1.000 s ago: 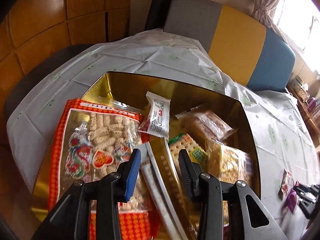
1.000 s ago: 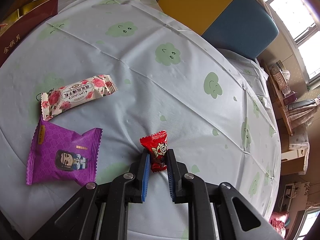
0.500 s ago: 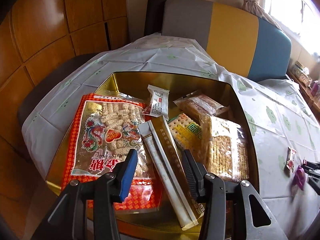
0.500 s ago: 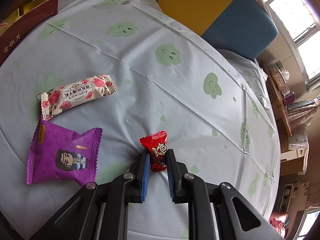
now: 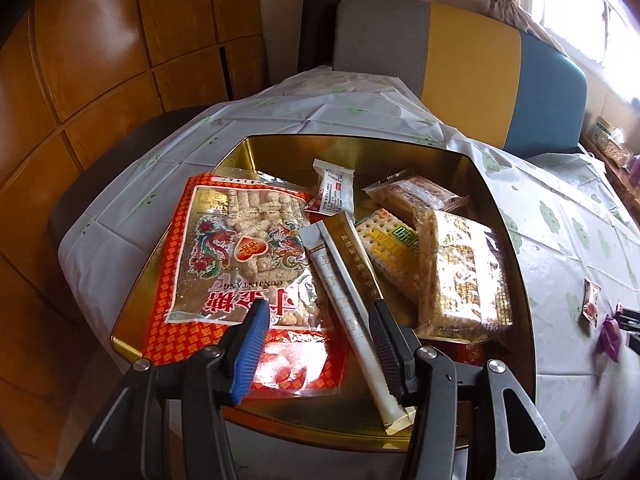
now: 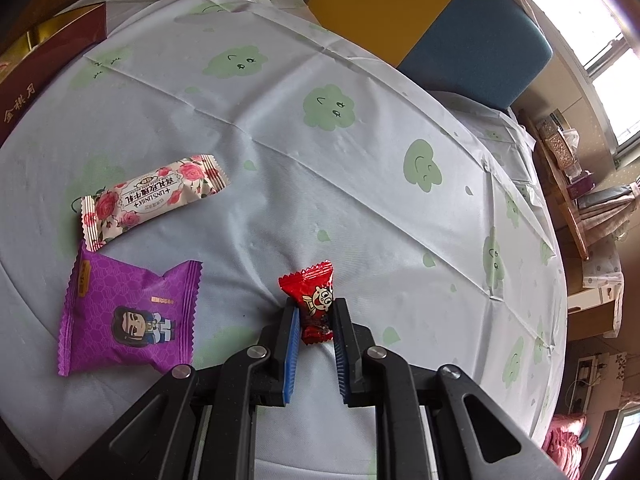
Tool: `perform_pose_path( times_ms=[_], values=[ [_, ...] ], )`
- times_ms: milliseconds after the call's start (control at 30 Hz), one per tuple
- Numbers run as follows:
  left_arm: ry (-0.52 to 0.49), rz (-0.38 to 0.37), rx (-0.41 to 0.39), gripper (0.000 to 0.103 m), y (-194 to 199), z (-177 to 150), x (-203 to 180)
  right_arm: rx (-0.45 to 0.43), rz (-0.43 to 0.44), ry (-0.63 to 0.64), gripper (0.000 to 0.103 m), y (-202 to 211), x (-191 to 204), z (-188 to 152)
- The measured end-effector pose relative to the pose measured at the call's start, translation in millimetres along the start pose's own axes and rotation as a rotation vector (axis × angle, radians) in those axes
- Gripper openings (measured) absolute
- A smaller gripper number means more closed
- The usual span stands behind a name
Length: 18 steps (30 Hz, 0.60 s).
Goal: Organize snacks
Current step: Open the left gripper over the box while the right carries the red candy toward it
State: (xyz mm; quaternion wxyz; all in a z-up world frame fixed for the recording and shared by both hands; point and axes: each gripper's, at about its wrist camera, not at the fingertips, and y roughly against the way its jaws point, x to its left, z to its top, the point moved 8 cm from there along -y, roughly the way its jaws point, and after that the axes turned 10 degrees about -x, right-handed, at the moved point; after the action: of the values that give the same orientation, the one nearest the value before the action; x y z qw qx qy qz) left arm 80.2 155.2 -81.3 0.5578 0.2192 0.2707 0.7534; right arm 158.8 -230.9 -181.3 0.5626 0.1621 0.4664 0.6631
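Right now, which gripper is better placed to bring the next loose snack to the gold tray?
Right. The right gripper is already closed on the red candy on the tablecloth. The left gripper hangs open and empty over the gold tray, away from the loose snacks.

In the left wrist view, the small purple packet (image 5: 609, 334) at the right edge is smeared by blur, and the dark gripper part (image 5: 631, 330) beside it is cut off by the frame. The large red and gold bag of puffed sticks (image 5: 244, 264) and the long white and gold sachets (image 5: 352, 292) are partly hidden behind the black fingers (image 5: 386, 344). In the right wrist view, the maroon box with gold lettering (image 6: 44, 64) runs off the left edge, and the lower end of the small red candy wrapper (image 6: 314, 304) is hidden between the blue pads (image 6: 291, 354).
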Motion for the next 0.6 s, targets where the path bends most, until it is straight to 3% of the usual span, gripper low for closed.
perform_pose_path(
  times_ms=[600],
  values=[
    [0.033,0.02,-0.011,0.053,9,-8,24,0.002,0.062,-0.122,0.016,-12,-26,12]
  ],
)
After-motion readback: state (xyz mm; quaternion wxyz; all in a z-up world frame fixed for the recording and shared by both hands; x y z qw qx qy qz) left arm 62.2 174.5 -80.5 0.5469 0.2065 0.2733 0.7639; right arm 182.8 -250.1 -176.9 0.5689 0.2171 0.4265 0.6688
